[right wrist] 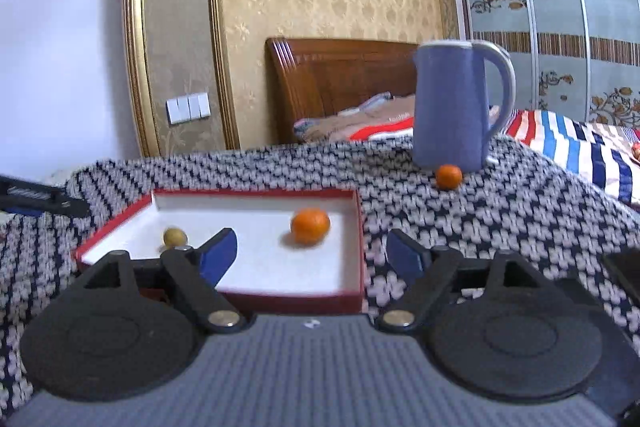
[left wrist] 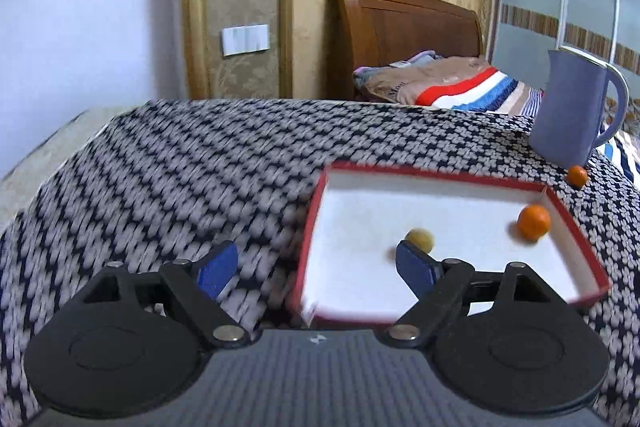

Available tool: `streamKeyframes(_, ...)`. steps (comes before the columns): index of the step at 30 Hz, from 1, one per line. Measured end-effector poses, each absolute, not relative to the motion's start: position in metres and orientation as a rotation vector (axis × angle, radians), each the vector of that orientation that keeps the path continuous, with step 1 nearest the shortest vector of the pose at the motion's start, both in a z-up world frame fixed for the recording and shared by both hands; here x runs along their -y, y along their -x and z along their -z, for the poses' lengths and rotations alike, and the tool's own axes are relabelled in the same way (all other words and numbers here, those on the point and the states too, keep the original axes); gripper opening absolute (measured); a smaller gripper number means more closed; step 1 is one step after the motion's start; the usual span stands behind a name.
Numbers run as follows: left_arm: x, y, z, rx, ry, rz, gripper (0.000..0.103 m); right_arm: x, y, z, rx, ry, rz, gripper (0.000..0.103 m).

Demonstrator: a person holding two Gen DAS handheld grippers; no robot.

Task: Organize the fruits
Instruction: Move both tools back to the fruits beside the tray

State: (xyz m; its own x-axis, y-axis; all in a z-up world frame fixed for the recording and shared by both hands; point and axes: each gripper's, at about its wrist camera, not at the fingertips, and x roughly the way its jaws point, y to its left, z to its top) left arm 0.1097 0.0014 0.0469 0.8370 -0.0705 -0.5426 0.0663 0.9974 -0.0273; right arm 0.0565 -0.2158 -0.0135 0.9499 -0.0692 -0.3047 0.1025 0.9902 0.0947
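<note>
In the left wrist view, the left gripper [left wrist: 316, 267] hangs spread and empty over the box [left wrist: 440, 174] holding an orange [left wrist: 533, 221] and a yellowish fruit [left wrist: 420, 239]; in the right wrist view, the right gripper [right wrist: 312, 255], likewise spread and empty, faces the small orange [right wrist: 449, 177] remaining on the table [right wrist: 500, 219] by the jug [right wrist: 452, 107].

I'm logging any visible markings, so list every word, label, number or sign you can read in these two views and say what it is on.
Nothing can be read for certain.
Brown blanket: a printed word, too blurred to read in both views.
Gripper body: a small white logo mark, no letters.
Red box, blue jug, wall switches: no text visible.
</note>
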Motion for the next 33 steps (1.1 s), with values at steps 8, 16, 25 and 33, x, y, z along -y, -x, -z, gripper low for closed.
streamKeyframes(8,-0.008,-0.083,-0.011,-0.611,-0.018,-0.01,0.087,0.203,-0.057,0.043,-0.406,0.034,0.131,0.092)
streamKeyframes(16,0.011,-0.091,-0.01,-0.609,-0.092,-0.042,0.087,0.208,-0.064,0.046,-0.465,0.003,0.068,0.096)
streamKeyframes(25,0.018,-0.104,-0.002,-0.623,-0.166,-0.097,0.087,0.199,-0.081,0.045,-0.479,0.036,0.052,0.098)
streamKeyframes(33,-0.018,-0.099,0.009,-0.696,-0.143,-0.176,0.087,0.206,-0.085,0.052,-0.502,0.143,0.149,0.103)
